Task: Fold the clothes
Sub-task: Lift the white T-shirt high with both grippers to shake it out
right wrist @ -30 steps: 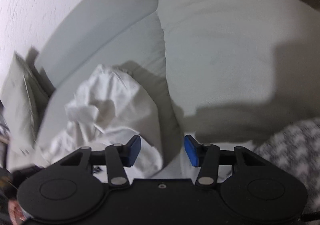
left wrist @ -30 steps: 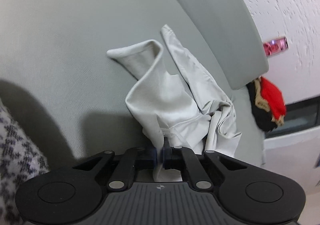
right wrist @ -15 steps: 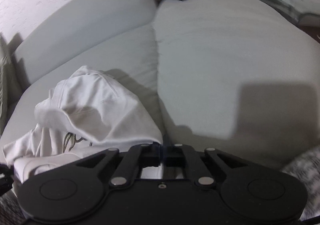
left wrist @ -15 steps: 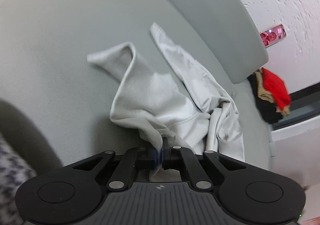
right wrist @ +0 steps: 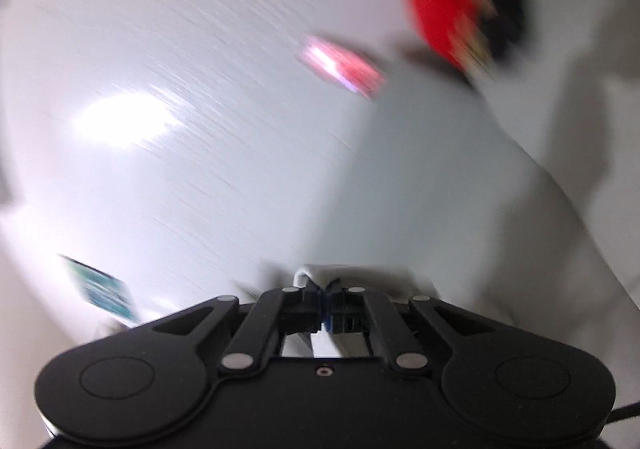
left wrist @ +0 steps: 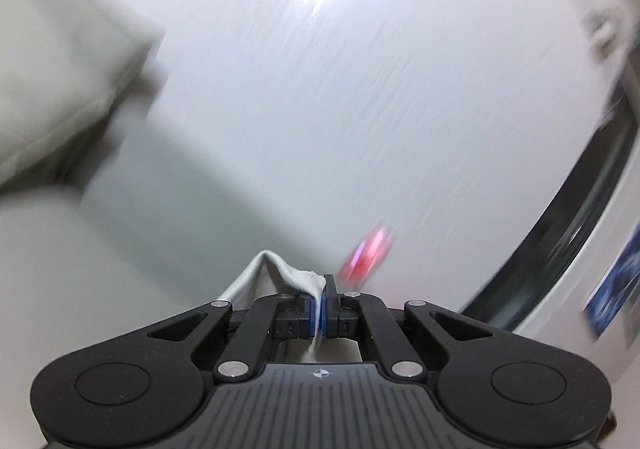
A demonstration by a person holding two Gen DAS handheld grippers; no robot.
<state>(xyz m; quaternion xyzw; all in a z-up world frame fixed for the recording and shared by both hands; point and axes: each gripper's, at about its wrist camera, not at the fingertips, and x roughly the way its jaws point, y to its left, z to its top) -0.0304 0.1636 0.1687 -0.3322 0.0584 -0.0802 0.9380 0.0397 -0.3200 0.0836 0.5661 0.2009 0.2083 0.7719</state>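
- Both views are strongly blurred, and the white wall point(left wrist: 360, 97) fills most of each.
- The left gripper point(left wrist: 319, 309) has its jaws pressed together on a fold of the white garment point(left wrist: 280, 269), which hangs below it.
- The right gripper point(right wrist: 325, 309) is clamped on another part of the same garment point(right wrist: 360, 275).
- A red cloth point(right wrist: 440, 13) is at the upper right of the right view.
- A pale cushion point(left wrist: 60, 61) is at the left of the left view.
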